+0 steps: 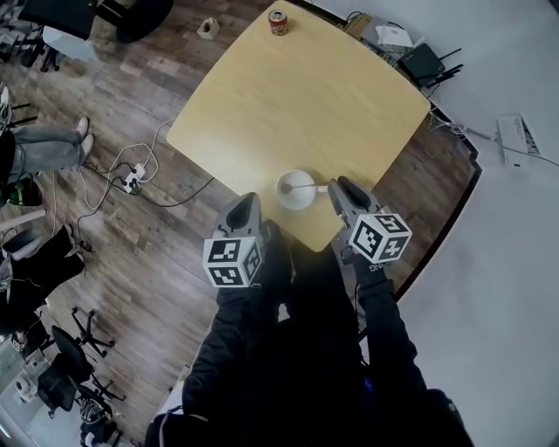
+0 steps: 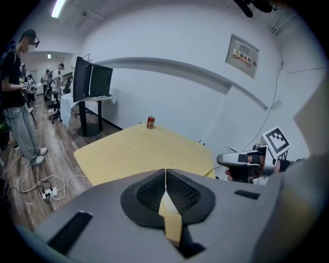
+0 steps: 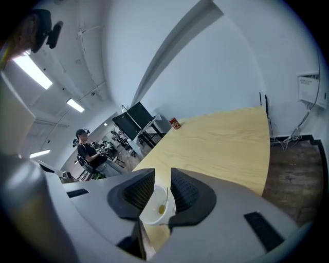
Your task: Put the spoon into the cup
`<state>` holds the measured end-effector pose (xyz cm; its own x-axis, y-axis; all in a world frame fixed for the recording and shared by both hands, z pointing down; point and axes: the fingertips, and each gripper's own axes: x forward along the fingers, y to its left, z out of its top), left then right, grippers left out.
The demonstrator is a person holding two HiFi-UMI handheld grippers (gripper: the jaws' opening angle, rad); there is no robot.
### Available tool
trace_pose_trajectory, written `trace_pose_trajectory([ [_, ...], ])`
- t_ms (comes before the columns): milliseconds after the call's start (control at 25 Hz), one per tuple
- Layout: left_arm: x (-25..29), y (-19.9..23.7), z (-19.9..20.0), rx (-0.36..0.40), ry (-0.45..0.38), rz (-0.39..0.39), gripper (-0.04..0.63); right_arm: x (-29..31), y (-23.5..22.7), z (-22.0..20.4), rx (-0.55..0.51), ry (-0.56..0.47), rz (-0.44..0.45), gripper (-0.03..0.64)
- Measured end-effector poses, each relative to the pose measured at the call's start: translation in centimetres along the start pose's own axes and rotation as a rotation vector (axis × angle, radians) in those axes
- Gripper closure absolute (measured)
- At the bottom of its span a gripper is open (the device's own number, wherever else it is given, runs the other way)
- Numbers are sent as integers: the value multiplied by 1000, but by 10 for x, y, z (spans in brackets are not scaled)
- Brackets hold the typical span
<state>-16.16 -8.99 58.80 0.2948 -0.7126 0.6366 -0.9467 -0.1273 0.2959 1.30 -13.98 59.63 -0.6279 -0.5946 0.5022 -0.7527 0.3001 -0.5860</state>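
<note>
A white cup [image 1: 295,194] stands near the front edge of the light wooden table [image 1: 306,96]. The spoon [image 1: 309,186] lies in it, handle over the rim toward the right. My right gripper [image 1: 336,185] is just right of the cup at the handle's end. In the right gripper view its jaws [image 3: 162,187] stand apart, open, with the cup [image 3: 152,211] and the spoon [image 3: 162,207] seen through the gap. My left gripper [image 1: 247,202] hangs off the table's front left edge, left of the cup. Its pads [image 2: 175,191] meet, shut on nothing.
A red can [image 1: 278,22] stands at the table's far edge. Cables and a power strip [image 1: 131,179] lie on the wooden floor at the left, near a standing person [image 2: 18,92]. A router and boxes [image 1: 424,61] sit past the table's right corner.
</note>
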Motion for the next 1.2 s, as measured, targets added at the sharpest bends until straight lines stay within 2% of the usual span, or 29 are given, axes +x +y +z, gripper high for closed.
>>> trace_pose_trajectory([
  [80, -12, -4, 13, 11, -28, -13, 560, -13, 14, 16, -47, -45, -23, 508],
  [320, -56, -23, 65, 83, -138, -71, 560, -53, 88, 61, -199, -209, -51, 591],
  [640, -122, -68, 113, 193, -258, -171, 560, -107, 190, 94, -387, -327, -56, 595],
  [840, -152, -82, 135, 229, -306, -196, 560, -132, 223, 109, -441, -390, -75, 595],
  [1200, -184, -92, 171, 290, -410, -225, 561, -147, 263, 125, -518, -464, -60, 595],
])
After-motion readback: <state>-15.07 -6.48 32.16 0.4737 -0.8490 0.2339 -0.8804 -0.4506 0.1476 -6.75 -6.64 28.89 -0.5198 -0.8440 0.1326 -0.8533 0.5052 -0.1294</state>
